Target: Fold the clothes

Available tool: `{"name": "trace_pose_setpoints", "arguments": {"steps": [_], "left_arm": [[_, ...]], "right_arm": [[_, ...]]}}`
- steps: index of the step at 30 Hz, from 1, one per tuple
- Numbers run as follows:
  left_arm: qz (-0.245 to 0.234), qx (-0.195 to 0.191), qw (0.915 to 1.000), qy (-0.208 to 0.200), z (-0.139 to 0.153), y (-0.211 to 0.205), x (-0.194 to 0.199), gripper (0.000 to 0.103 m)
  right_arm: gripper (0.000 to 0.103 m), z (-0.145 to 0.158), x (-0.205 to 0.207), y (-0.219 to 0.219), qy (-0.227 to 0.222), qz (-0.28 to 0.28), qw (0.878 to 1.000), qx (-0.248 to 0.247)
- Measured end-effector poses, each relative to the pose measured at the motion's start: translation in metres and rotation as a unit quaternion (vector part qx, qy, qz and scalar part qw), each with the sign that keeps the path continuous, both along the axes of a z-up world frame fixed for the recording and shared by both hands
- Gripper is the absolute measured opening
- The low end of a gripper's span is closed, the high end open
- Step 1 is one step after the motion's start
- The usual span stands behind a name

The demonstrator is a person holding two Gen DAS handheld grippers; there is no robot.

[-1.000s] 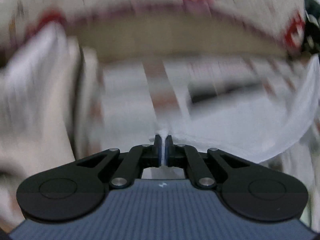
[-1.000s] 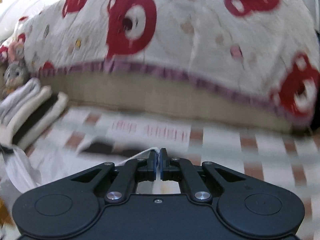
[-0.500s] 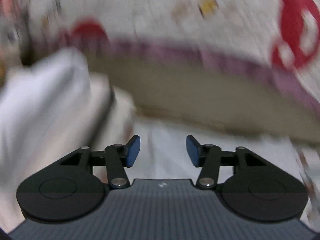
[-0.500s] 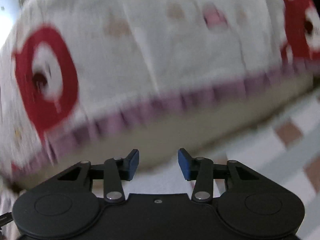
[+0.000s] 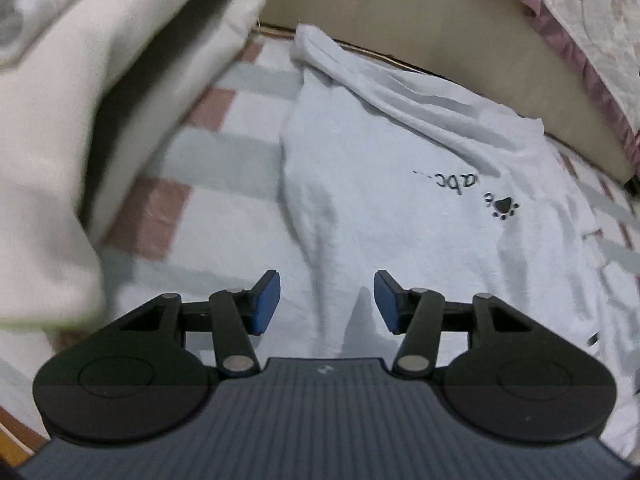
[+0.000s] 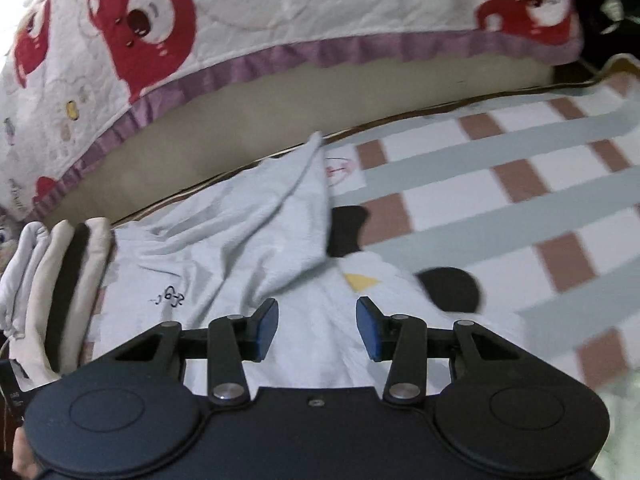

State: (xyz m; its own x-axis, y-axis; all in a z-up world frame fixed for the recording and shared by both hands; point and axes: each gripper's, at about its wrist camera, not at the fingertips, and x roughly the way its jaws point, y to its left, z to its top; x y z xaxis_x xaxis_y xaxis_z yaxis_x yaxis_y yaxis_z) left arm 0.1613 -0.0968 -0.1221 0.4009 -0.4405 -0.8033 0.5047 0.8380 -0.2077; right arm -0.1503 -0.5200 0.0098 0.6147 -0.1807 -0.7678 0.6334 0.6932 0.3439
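While tools gape, shirt (image 5: 400,184) lettering unreadable

Garment (image 5: 400,184) pale blue-white, black lettering, paw print. Mat (image 6: 500,184) white, grey stripes, brown squares. Quilt (image 6: 240,12) cream, red bears, purple frill. Folded pile (image 5: 60,100) cream, possibly black layer. Pads (image 5: 266,304) blue.

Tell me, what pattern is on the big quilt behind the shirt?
Red cartoon bears on white, with a purple frilled edge: the quilt shows best in the right wrist view.
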Motion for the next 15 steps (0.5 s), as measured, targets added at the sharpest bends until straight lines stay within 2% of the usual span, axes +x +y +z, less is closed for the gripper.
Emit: {"name": "trace_pose_setpoints", "arguments": {"steps": [3, 7, 9, 11, 15], "left_arm": [[0.011, -0.018, 0.9993, 0.031, -0.006, 0.010, 0.012, 0.051], [0.029, -0.043, 0.9955, 0.079, -0.013, 0.010, 0.018, 0.051], [0.011, -0.048, 0.9958, 0.077, -0.009, 0.001, 0.011, 0.051], [-0.008, -0.046, 0.9968, 0.065, -0.003, -0.006, 0.004, 0.057], [-0.022, -0.030, 0.9989, 0.031, 0.012, -0.015, 0.000, 0.059]], "right_arm": [[0.049, 0.021, -0.009, -0.002, 0.034, -0.030, 0.999, -0.019], [0.048, 0.028, -0.017, -0.012, 0.085, -0.065, 0.993, -0.046], [0.048, 0.030, -0.020, -0.013, 0.121, -0.079, 0.988, -0.059], [0.048, 0.041, -0.026, -0.008, 0.147, -0.081, 0.984, -0.065], [0.049, 0.092, -0.038, 0.018, 0.164, -0.053, 0.982, -0.073]]}}
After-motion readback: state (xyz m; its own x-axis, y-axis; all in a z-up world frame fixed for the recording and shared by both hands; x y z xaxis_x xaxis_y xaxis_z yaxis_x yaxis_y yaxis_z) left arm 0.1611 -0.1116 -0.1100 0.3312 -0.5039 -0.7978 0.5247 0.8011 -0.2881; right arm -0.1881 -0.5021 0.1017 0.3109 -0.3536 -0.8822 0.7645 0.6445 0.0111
